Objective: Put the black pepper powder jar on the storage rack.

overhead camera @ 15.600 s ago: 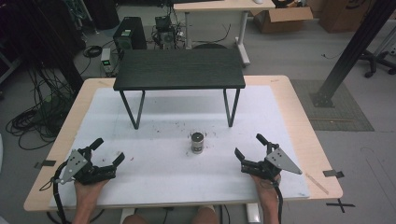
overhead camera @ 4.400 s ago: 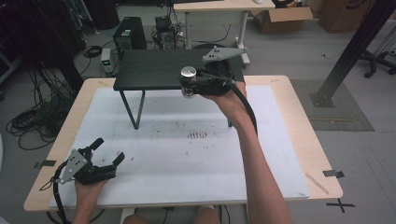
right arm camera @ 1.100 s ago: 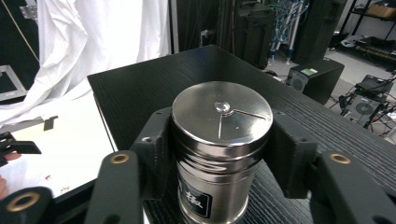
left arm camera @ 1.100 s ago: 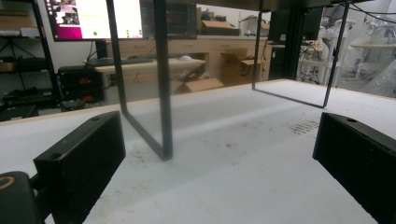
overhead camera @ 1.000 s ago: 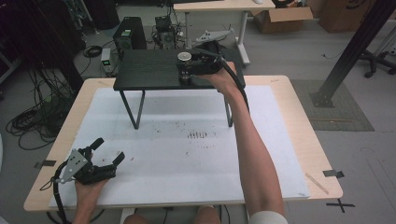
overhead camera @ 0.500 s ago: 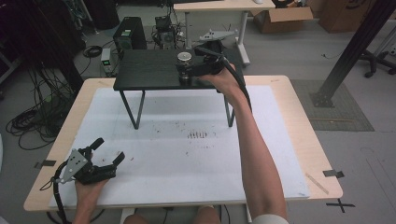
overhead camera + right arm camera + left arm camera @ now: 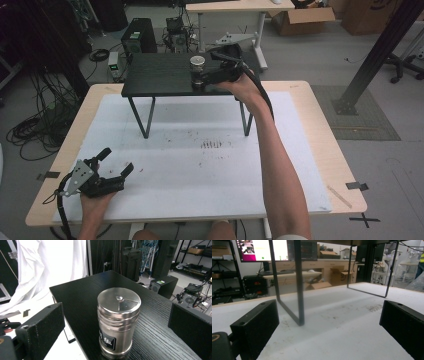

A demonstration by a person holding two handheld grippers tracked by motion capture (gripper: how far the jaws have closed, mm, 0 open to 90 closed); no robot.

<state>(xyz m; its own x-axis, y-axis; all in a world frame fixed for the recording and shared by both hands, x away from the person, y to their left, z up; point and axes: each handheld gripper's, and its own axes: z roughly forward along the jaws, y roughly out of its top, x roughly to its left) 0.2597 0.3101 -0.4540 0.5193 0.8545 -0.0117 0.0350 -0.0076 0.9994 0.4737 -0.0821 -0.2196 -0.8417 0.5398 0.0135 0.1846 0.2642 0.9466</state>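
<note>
1 steel shaker (image 7: 118, 322) stands on the black stand (image 7: 160, 75), top centre of frame. Right gripper (image 7: 207, 75) jaws just opened, shaker between them untouched. Risk: a jaw clips it on retreat, toppling it.

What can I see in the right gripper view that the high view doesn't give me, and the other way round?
The right gripper view alone shows the metal shaker's lid flap, its dark label, and clear gaps between it and both open jaws, which have just been opening.

The high view alone shows the whole white table, the left tool resting open near its front left corner, and the person's outstretched right arm.

Both show the shaker standing upright near the edge of the raised black shelf, with the right tool around it.
</note>
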